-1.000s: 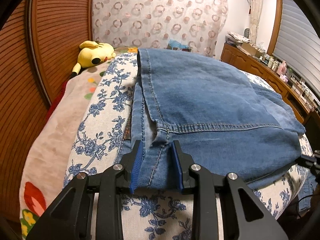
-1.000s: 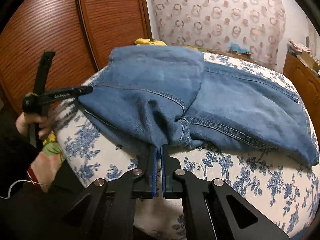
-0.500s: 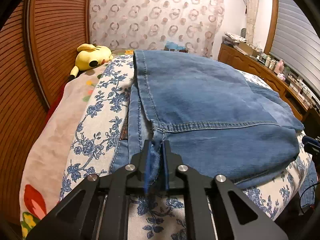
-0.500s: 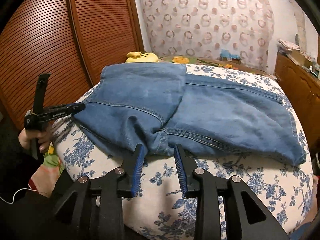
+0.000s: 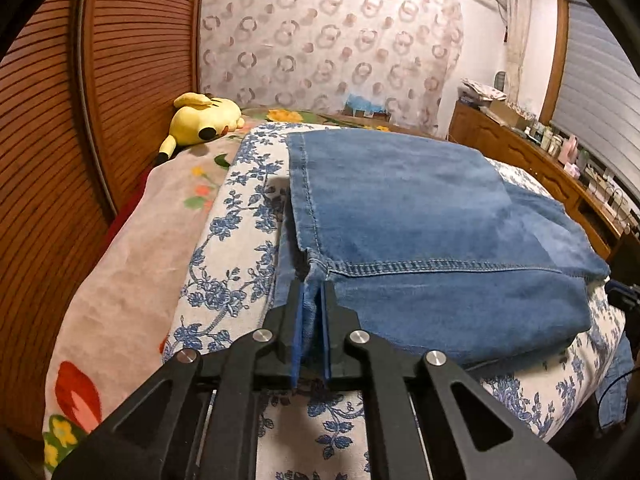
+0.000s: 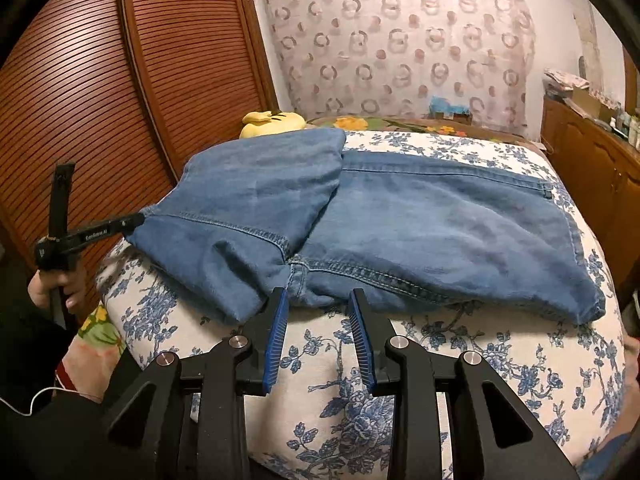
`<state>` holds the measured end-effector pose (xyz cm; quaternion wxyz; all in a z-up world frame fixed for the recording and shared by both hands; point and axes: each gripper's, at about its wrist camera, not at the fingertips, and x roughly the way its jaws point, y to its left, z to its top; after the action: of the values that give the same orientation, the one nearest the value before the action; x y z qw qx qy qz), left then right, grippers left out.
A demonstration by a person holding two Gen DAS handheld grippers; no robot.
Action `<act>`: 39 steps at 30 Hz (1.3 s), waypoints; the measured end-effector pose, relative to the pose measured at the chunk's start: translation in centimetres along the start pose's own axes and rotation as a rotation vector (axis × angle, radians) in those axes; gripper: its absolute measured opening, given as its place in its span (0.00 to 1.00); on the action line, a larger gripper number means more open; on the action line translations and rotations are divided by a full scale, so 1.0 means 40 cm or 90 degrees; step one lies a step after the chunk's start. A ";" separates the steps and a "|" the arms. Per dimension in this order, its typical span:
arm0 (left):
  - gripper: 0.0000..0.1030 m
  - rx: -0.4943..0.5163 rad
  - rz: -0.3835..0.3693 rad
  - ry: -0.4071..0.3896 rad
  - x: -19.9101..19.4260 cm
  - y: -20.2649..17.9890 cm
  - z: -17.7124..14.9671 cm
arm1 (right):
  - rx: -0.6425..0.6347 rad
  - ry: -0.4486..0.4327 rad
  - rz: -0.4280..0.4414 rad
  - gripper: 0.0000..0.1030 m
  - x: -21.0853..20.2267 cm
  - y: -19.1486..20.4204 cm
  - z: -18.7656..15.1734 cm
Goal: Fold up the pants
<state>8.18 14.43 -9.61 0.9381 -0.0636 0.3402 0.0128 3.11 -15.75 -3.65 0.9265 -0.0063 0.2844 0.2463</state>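
denim pants (image 5: 420, 240) now pinched by left claw (image 5: 311, 300); right claw (image 6: 318, 300) released.

light: warm, indoor, fairly dim | shadows: soft, under the jeans (image 5: 420, 216) fold and below the left gripper (image 5: 311, 344) | glare: small highlights on gripper bolts | distortion: strong fisheye, wardrobe (image 6: 100, 80) slats bow at 9 o'clock, black corners | focus: sharp centre, cabinet (image 5: 560, 176) clutter at 3 o'clock soft
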 end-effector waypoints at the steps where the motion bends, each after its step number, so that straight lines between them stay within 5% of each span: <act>1: 0.08 0.006 0.004 -0.001 -0.004 -0.005 0.000 | 0.001 -0.001 -0.004 0.31 -0.004 -0.001 -0.004; 6: 0.28 0.026 -0.004 -0.023 -0.039 -0.035 0.005 | 0.016 -0.007 -0.028 0.31 -0.023 -0.031 -0.011; 12: 0.77 0.032 -0.056 -0.043 -0.057 -0.075 0.014 | 0.049 -0.010 -0.068 0.32 -0.046 -0.090 -0.020; 26: 0.77 0.107 -0.105 -0.003 -0.008 -0.258 0.012 | 0.117 -0.021 -0.154 0.44 -0.107 -0.177 -0.040; 39: 0.77 0.160 -0.168 0.032 0.032 -0.412 0.019 | 0.142 -0.021 -0.174 0.45 -0.109 -0.196 -0.033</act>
<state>10.76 -1.84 -8.01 0.9234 0.0099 0.3513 -0.1544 2.88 -24.82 -3.44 0.9509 0.0618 0.2912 0.0852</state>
